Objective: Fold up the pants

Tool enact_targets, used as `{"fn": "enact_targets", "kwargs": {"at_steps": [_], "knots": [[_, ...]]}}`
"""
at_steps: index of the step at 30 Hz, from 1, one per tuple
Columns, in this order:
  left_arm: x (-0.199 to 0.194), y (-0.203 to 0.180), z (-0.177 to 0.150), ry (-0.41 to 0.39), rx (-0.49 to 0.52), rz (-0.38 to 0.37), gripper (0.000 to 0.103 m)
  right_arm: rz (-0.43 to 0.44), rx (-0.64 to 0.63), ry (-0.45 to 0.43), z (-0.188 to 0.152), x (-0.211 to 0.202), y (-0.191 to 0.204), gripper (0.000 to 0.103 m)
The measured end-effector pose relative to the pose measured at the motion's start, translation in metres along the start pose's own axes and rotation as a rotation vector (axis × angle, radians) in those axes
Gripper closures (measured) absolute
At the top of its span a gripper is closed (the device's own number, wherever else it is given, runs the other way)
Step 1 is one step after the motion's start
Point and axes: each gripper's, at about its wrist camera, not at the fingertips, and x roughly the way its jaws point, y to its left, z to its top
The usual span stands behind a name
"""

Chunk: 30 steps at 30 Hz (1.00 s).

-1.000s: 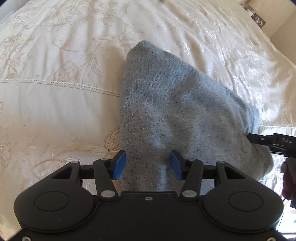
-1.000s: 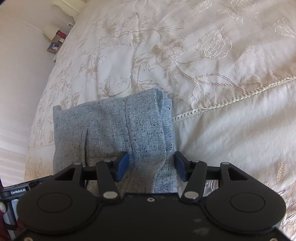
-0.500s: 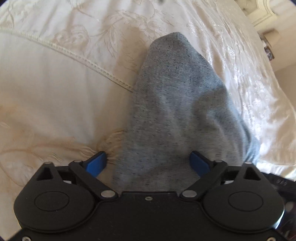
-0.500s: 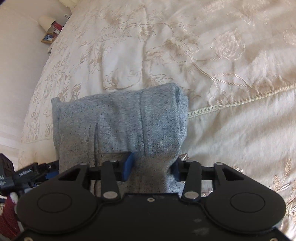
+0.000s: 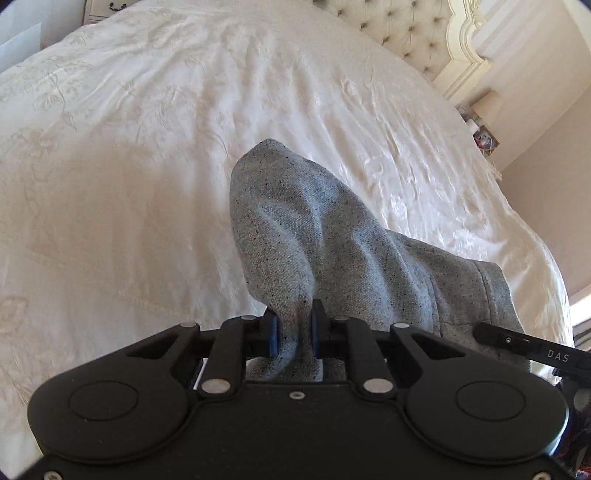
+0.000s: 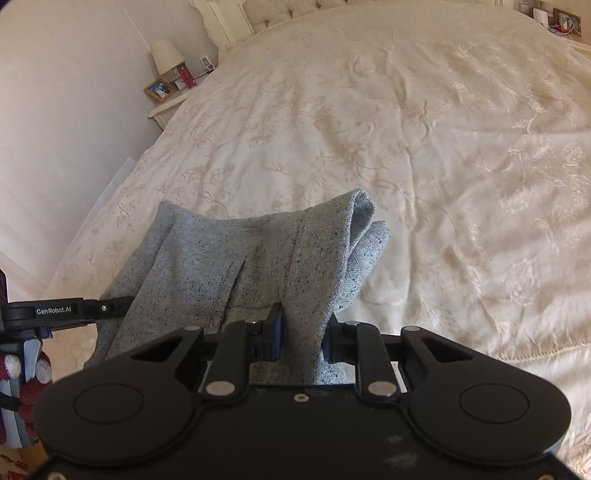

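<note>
The grey speckled pants (image 5: 317,236) are folded into a thick bundle and lifted off the cream bed. My left gripper (image 5: 294,332) is shut on one near edge of the bundle, the cloth pinched between its blue pads. My right gripper (image 6: 301,338) is shut on the other near edge of the pants (image 6: 236,266). The cloth hangs and sags between the two grippers. The right gripper's tip shows at the right edge of the left wrist view (image 5: 532,347), and the left gripper's tip shows at the left of the right wrist view (image 6: 70,310).
The cream embroidered bedspread (image 5: 147,147) spreads wide under the pants. A tufted headboard (image 5: 406,33) stands at the far end. A nightstand with a lamp (image 6: 168,55) and a photo frame (image 6: 159,89) sits beside the bed, by the wall.
Both grippers have closed on the near edge of the pants and lifted the bundle off the bed. The left gripper was wide open half a second ago. Both views have tilted up toward the headboard.
</note>
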Motion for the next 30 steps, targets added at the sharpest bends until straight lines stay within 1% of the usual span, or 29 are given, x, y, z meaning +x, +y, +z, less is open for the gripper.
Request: {"fn": "enact_targets", "kwargs": {"at_steps": [3, 4, 5, 6, 7, 8, 9, 10, 11, 12, 14, 16, 18, 19, 20, 21, 22, 23, 24, 25, 26, 27, 29, 30], "knots": [[0.014, 0.023, 0.029, -0.024, -0.027, 0.021, 0.080, 0.025, 0.013, -0.031, 0.031, 0.035, 0.017, 0.082], [0.021, 0.034, 0.036, -0.022, -0.051, 0.037, 0.074, 0.024, 0.016, -0.039, 0.037, 0.047, 0.022, 0.082], [0.031, 0.050, 0.039, -0.014, -0.094, 0.071, 0.062, 0.017, 0.025, -0.037, 0.044, 0.065, 0.025, 0.081], [0.044, 0.066, 0.038, 0.009, -0.133, 0.111, 0.059, 0.005, 0.033, -0.025, 0.047, 0.080, 0.026, 0.081], [0.061, 0.083, 0.034, 0.060, -0.181, 0.163, 0.056, -0.027, 0.053, 0.007, 0.049, 0.102, 0.026, 0.080], [0.079, 0.104, 0.024, 0.145, -0.242, 0.196, 0.056, -0.063, 0.077, 0.052, 0.049, 0.123, 0.024, 0.080], [0.094, 0.120, 0.012, 0.218, -0.291, 0.173, 0.054, -0.119, 0.085, 0.108, 0.047, 0.144, 0.023, 0.080], [0.097, 0.130, -0.001, 0.205, -0.320, 0.121, 0.051, -0.194, 0.066, 0.154, 0.043, 0.163, 0.024, 0.079], [0.090, 0.134, -0.009, 0.160, -0.320, 0.091, 0.050, -0.224, 0.045, 0.164, 0.039, 0.171, 0.025, 0.078], [0.086, 0.133, -0.014, 0.156, -0.310, 0.081, 0.050, -0.234, 0.028, 0.153, 0.033, 0.172, 0.027, 0.077], [0.076, 0.134, -0.024, 0.173, -0.324, 0.069, 0.050, -0.241, 0.020, 0.135, 0.031, 0.166, 0.030, 0.074], [0.064, 0.135, -0.037, 0.169, -0.328, 0.067, 0.048, -0.247, 0.003, 0.131, 0.027, 0.159, 0.029, 0.074], [0.055, 0.128, -0.048, 0.183, -0.263, 0.089, 0.048, -0.257, -0.012, 0.132, 0.024, 0.153, 0.028, 0.073], [0.051, 0.122, -0.053, 0.189, -0.210, 0.123, 0.049, -0.263, -0.017, 0.136, 0.021, 0.150, 0.028, 0.073], [0.048, 0.116, -0.057, 0.200, -0.157, 0.153, 0.056, -0.272, -0.022, 0.139, 0.017, 0.145, 0.028, 0.073], [0.043, 0.108, -0.061, 0.223, -0.077, 0.200, 0.058, -0.282, -0.024, 0.145, 0.014, 0.141, 0.029, 0.073], [0.037, 0.100, -0.064, 0.222, -0.008, 0.243, 0.060, -0.296, -0.024, 0.149, 0.011, 0.137, 0.031, 0.073], [0.029, 0.091, -0.065, 0.195, 0.050, 0.276, 0.060, -0.332, -0.030, 0.145, 0.009, 0.131, 0.035, 0.075], [0.018, 0.082, -0.064, 0.160, 0.098, 0.295, 0.060, -0.394, -0.061, 0.108, 0.007, 0.120, 0.045, 0.075], [0.010, 0.072, -0.060, 0.122, 0.142, 0.306, 0.060, -0.429, -0.098, 0.058, 0.007, 0.110, 0.054, 0.075], [0.003, 0.062, -0.055, 0.078, 0.183, 0.310, 0.058, -0.429, -0.135, -0.002, 0.006, 0.099, 0.065, 0.074], [-0.001, 0.051, -0.047, 0.035, 0.226, 0.310, 0.056, -0.410, -0.155, -0.036, 0.007, 0.092, 0.072, 0.074], [0.007, 0.032, -0.031, -0.009, 0.303, 0.286, 0.050, -0.350, -0.174, -0.065, 0.012, 0.090, 0.088, 0.075], [0.018, 0.023, -0.022, -0.013, 0.327, 0.273, 0.050, -0.343, -0.179, -0.067, 0.013, 0.092, 0.093, 0.076]]}}
